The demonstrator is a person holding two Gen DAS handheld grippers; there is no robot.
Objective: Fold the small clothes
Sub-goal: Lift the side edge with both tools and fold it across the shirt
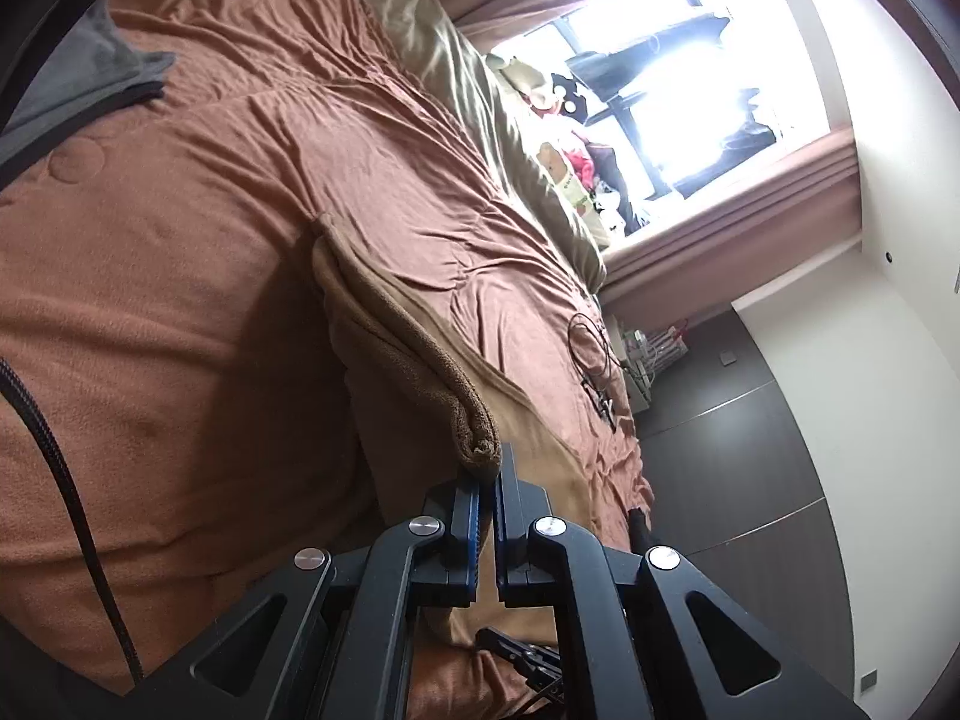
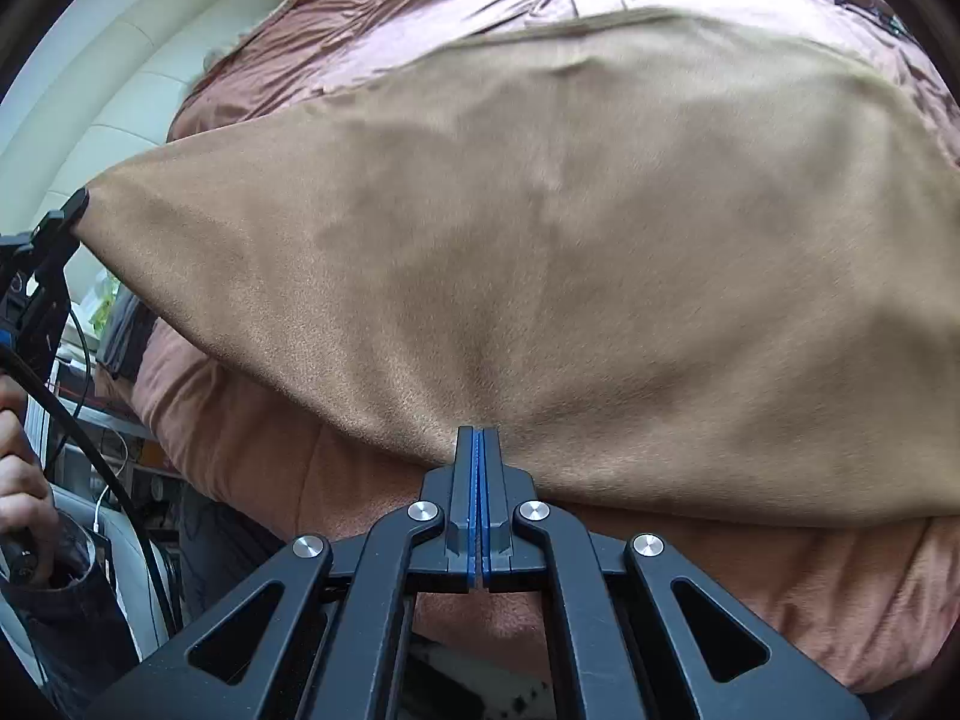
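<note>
A tan fleece cloth (image 2: pixel 540 228) hangs stretched above the bed, held by both grippers. My right gripper (image 2: pixel 478 438) is shut on the cloth's near edge. My left gripper (image 1: pixel 487 474) is shut on a bunched corner of the same cloth (image 1: pixel 420 372). It also shows in the right wrist view (image 2: pixel 75 207) at the far left, gripping the cloth's left corner. The part of the cloth behind the stretched sheet is hidden.
A rust-brown bedspread (image 1: pixel 210 240) covers the bed. A grey garment (image 1: pixel 78 84) lies on it at the left. A beige pillow (image 1: pixel 456 78), a black cable coil (image 1: pixel 591 348), a bright window (image 1: pixel 678 78) and dark cabinets (image 1: pixel 738 450) lie beyond.
</note>
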